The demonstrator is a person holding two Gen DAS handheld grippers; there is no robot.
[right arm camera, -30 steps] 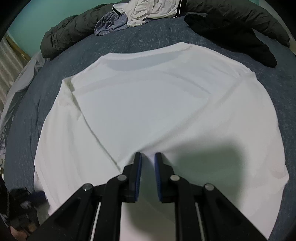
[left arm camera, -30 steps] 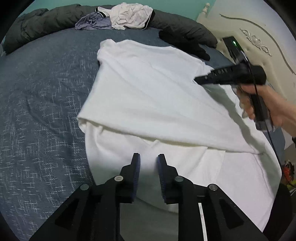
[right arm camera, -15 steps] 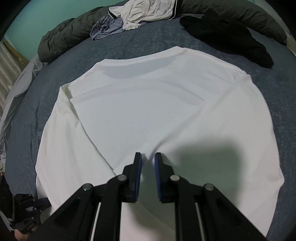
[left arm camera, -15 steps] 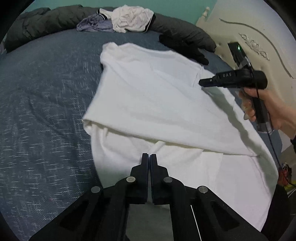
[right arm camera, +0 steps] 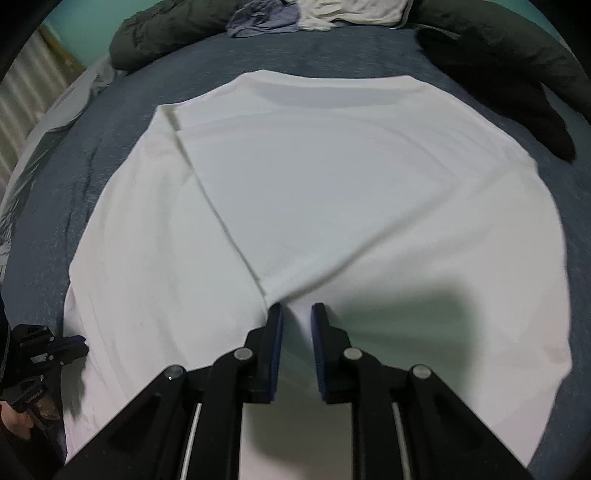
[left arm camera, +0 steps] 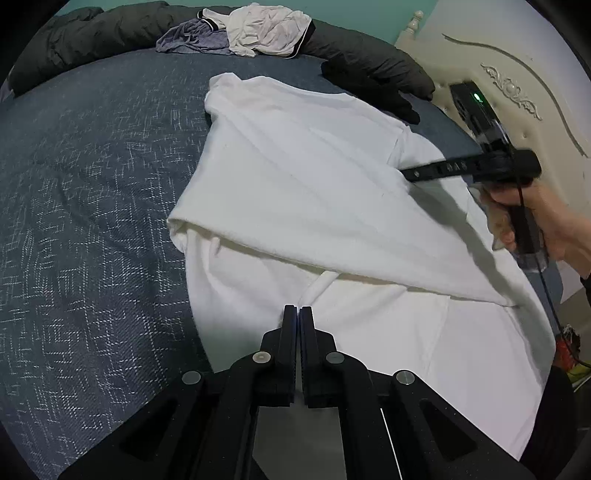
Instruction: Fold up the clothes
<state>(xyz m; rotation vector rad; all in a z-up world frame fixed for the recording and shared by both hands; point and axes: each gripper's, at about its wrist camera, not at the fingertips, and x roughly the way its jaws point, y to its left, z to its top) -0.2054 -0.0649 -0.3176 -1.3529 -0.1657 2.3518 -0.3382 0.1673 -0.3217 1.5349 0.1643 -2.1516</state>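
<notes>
White T-shirt (left arm camera: pixel 295 177) spread on the bed (left arm camera: pixel 92 221), one side already folded over the body; remaining folds probably still to do. Left tool (left arm camera: pixel 297 314) pressed nearly closed at the near hem, hold on cloth not clear. Right tool (right arm camera: pixel 296 314) slightly open above the folded corner, gripping nothing visible. Free bedcover on the left; dark jacket (left arm camera: pixel 369 70) and crumpled clothes (left arm camera: pixel 258 29) close beyond the far edge.

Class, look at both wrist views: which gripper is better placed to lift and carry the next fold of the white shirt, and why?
Left. The left gripper has its jaws closed at the white shirt, by a small raised ridge of cloth, though a pinch isn't certain. The right gripper hangs open over flat fabric.
</notes>
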